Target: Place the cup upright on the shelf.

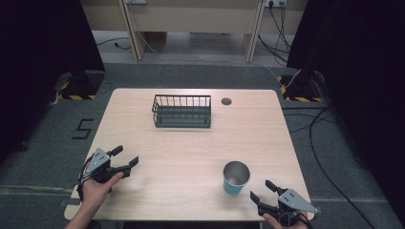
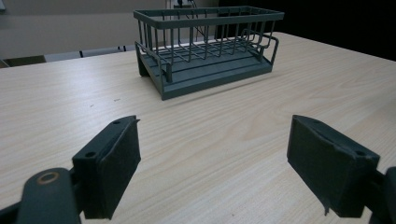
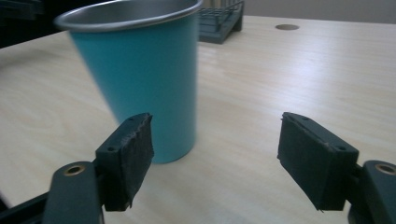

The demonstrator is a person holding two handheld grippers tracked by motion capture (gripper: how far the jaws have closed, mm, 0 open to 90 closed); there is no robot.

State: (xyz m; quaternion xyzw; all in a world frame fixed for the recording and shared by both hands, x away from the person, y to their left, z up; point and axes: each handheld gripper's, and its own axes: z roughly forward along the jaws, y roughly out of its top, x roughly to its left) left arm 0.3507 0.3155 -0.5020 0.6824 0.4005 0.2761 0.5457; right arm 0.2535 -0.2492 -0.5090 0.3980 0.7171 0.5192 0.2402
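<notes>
A painted number 5 marks the floor left of the table; no lettering can be read on the cup. The cup stands upright near the table's front edge, just beside the right gripper (jaws wide apart, empty). The left gripper, also spread open, faces the wire basket at the table's far side.

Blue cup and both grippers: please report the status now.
Left gripper open, empty, near table's left edge. Right gripper open, just right of blue cup, not touching. Cup upright, looks empty. Wire basket far side, nothing between.
</notes>
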